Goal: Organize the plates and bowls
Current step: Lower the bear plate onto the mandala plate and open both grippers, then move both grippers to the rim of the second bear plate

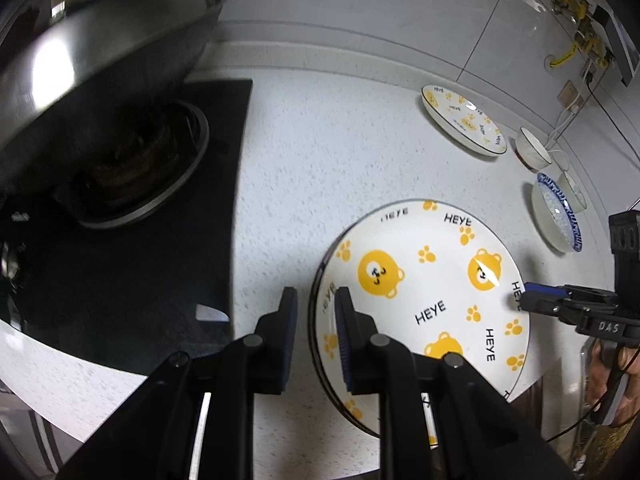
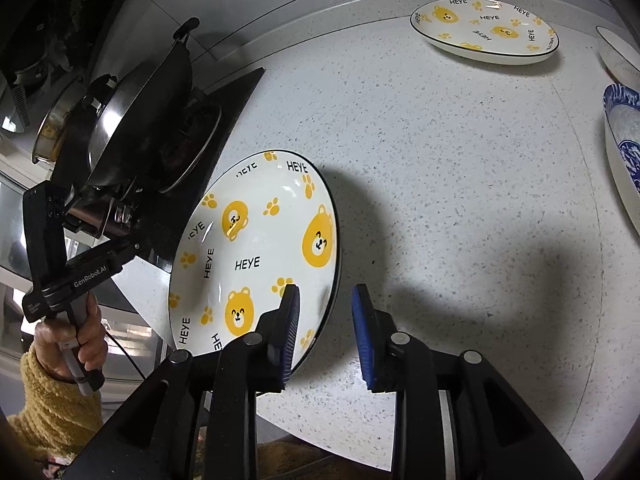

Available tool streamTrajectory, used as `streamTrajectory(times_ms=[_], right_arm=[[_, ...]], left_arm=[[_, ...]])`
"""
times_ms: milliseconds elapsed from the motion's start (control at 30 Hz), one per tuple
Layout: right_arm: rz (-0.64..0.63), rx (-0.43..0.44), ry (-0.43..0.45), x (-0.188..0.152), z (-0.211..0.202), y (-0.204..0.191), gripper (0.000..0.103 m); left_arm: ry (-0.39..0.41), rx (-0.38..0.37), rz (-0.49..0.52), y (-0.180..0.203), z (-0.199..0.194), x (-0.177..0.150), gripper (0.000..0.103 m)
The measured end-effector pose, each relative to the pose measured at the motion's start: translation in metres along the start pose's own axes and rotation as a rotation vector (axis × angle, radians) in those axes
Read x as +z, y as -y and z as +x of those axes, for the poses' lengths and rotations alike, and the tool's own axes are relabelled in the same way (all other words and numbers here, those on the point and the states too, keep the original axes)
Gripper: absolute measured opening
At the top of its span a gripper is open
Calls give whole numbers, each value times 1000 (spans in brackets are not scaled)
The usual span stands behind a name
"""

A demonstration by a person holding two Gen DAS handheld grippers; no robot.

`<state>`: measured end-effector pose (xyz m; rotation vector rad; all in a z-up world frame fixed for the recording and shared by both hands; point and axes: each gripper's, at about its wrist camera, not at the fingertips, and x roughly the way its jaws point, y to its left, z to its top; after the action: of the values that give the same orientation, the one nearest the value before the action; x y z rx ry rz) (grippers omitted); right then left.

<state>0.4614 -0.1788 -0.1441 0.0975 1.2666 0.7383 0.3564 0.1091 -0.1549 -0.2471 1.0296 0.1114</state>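
A white plate with yellow bears and "HEYE" lettering (image 1: 420,280) (image 2: 260,248) hangs tilted above the speckled counter (image 2: 440,160) and casts a shadow to its right. My left gripper (image 1: 316,300) is shut on its left rim, one pad over and one under. My right gripper (image 2: 325,290) is open; the plate's right rim lies between its blue pads without touching them, and it shows at that rim (image 1: 520,296) in the left wrist view. A matching bear plate (image 1: 464,120) (image 2: 484,28) lies at the back of the counter.
A blue-patterned bowl (image 1: 556,212) (image 2: 624,140) and a white bowl (image 1: 532,148) stand at the right. A steel wok (image 1: 100,52) (image 2: 132,120) sits on the black hob (image 1: 140,280) at the left. A hand in a yellow sleeve (image 2: 68,344) holds the left gripper.
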Motion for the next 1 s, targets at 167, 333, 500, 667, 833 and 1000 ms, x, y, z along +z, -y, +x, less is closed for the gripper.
streamTrajectory(times_ms=[167,333,500,667,833,1000], right_arm=[[17,15,36,4,-15,12,39],[15,66,76,16,-34,15,54],[4,85,114,34,-56,21,70],[-18,79,138,52,-73,34,71],[-19,39,144,79,-84,64,71],[-7,-6,161,114,-95,108,75]], left_arm=[[24,-14,-4,6,-11,11,18],[23,-101,-31,18,-15,26,46],[12,-246,-87,35,-9,43,52],[86,-246,-47,73,-1,65,60],[66,-221,72,124,20,88,62],[2,-154,45,159,57,114,62]])
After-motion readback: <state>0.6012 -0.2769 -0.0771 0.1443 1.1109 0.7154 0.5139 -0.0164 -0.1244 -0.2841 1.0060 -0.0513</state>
